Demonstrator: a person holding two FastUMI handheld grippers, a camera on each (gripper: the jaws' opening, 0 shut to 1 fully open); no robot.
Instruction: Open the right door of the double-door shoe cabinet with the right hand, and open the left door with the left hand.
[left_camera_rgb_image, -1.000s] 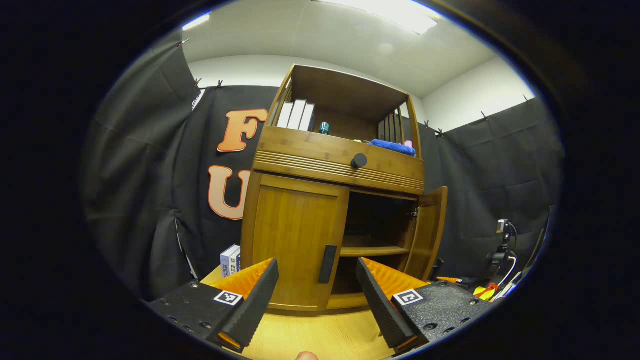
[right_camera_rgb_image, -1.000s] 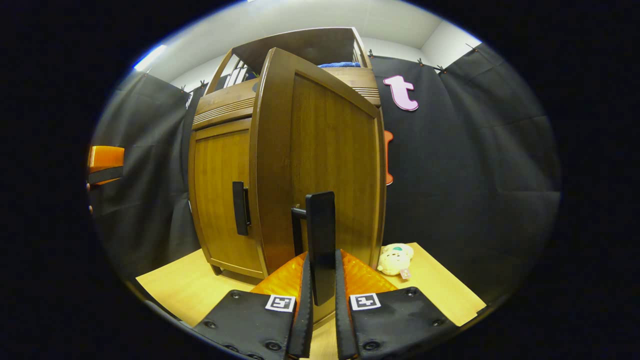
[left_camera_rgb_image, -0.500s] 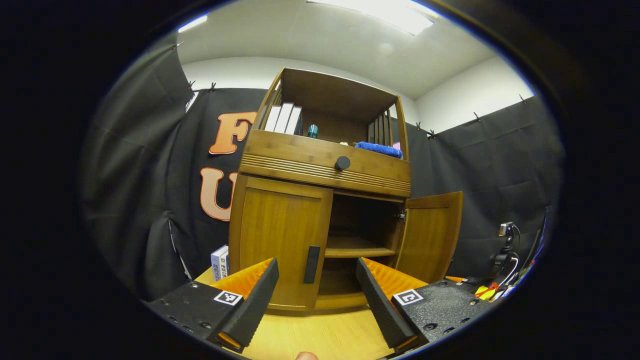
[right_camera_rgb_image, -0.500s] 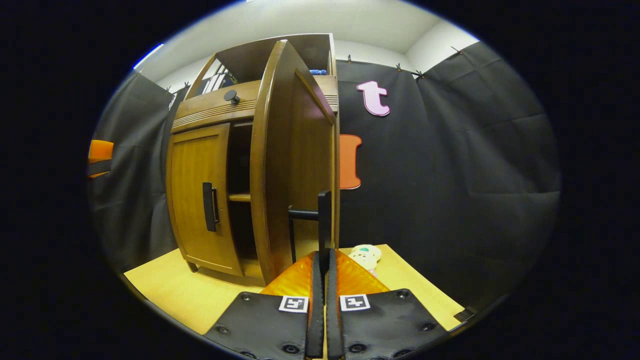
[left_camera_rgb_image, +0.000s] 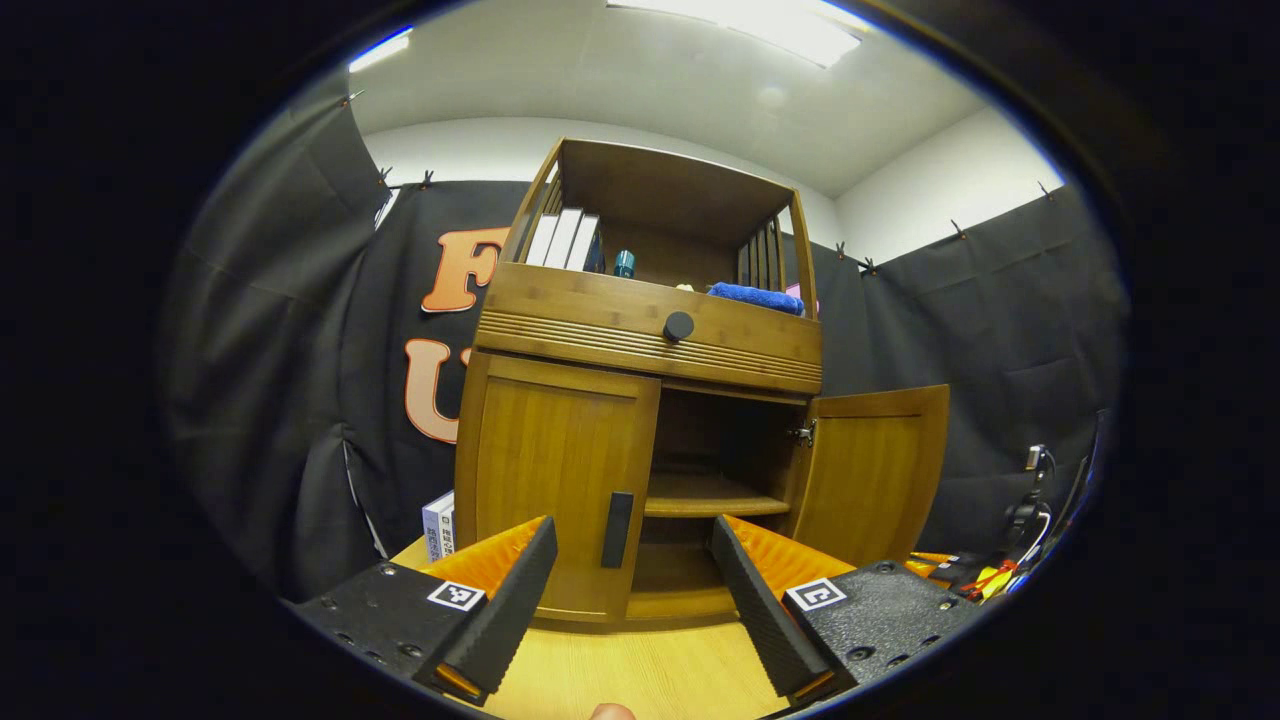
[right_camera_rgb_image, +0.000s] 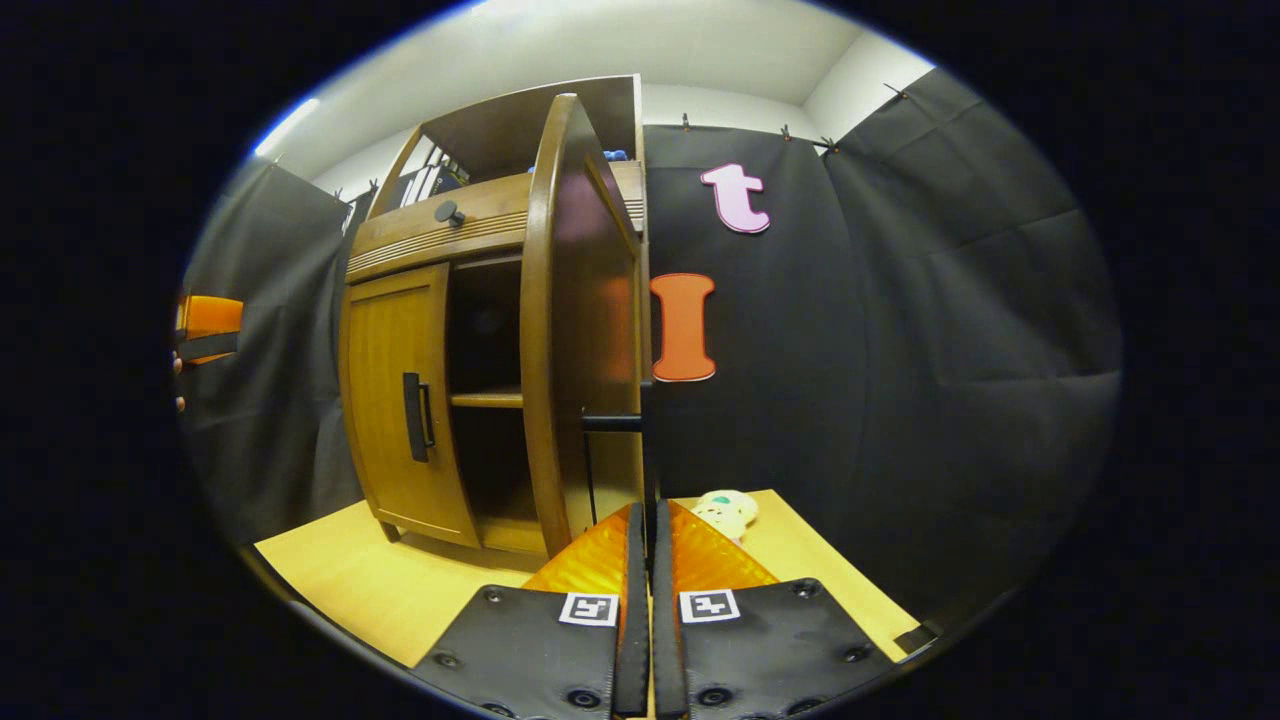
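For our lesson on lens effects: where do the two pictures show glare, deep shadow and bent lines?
Left gripper view: the ceiling lamp is blown out to white, and the cupboard's open compartment is dark. Right gripper view: the open right door bows outward though really straight, its inner face carries a reddish sheen, and the compartment behind it lies in deep shadow.

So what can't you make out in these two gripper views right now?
- Right door's handle: in the right gripper view, edge-on; the right gripper covers its lower part, so contact is unclear.
- Cabinet interior: left gripper view, upper compartment in shadow; contents unreadable.
- Plush toy: right gripper view, partly behind the fingers.
- Small box: left gripper view, partly behind the cabinet; print too small.
- Left door's handle: untouched; left gripper open before it.
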